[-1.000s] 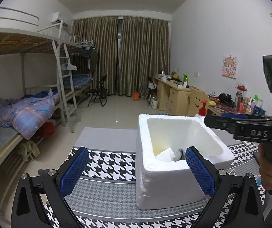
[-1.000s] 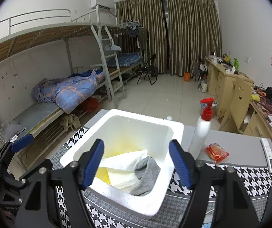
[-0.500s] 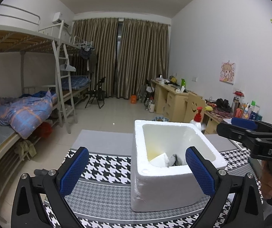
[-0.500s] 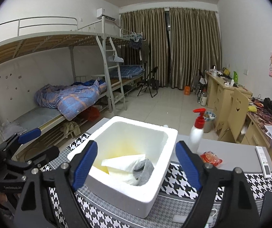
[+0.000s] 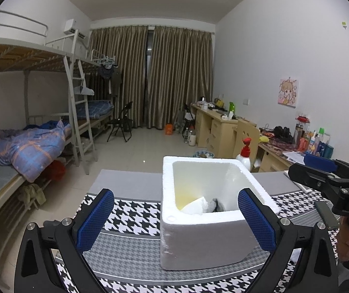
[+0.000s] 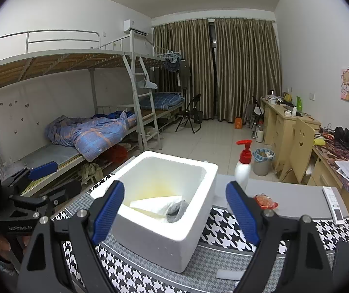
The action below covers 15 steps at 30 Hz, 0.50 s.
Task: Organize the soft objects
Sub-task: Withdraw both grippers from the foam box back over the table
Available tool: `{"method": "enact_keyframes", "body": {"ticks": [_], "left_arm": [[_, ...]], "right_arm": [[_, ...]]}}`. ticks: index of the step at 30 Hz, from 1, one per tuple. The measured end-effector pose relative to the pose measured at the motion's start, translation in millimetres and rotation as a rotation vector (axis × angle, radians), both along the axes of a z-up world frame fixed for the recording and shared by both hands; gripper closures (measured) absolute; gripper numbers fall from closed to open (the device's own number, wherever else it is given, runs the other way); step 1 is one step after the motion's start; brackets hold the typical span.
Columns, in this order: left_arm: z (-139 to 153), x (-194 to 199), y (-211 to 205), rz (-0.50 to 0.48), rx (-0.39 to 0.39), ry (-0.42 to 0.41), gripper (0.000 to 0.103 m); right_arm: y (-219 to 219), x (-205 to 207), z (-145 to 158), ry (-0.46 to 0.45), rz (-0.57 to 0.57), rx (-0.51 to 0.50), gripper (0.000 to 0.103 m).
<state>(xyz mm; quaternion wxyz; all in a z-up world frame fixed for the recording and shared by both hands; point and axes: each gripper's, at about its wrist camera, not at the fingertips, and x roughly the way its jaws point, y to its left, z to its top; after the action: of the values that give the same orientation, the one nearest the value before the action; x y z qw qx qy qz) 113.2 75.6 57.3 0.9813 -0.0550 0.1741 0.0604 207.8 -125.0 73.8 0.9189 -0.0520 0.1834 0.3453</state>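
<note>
So the grey sock is lying inside the white foam box, on top of some white cloth, sitting straight ahead between the spread blue pads of the right tongs. Those tongs are wide apart, holding nothing, hanging back from the box. Left tongs are the same deal: pads wide apart, nothing in them, with the box ahead and toward their right pad. The box sits on the houndstooth tabletop. Past the right tongs' right pad there's a red-capped pump bottle, a red snack packet and a white remote.
</note>
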Motion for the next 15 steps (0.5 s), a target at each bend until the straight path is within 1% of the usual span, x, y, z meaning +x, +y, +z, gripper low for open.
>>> {"method": "enact_keyframes", "body": {"ticks": [2,6,15], "left_arm": [[0.4,-2.0,-2.5,0.002,-0.002,-0.002,0.001],[1.5,-6.1,-8.7,-0.002,0.017,-0.01,0.001],[3.3,-14.4,-21.7,-0.001,0.029,-0.035,0.001]], "right_arm": [[-1.4,-2.3,-1.7,-0.008,-0.006,-0.007,0.015],[-7.7,-6.9,-5.1,-0.023,-0.008,-0.018,0.015],[-22.5,-12.5,-9.3,-0.031,-0.015,0.006,0.014]]}}
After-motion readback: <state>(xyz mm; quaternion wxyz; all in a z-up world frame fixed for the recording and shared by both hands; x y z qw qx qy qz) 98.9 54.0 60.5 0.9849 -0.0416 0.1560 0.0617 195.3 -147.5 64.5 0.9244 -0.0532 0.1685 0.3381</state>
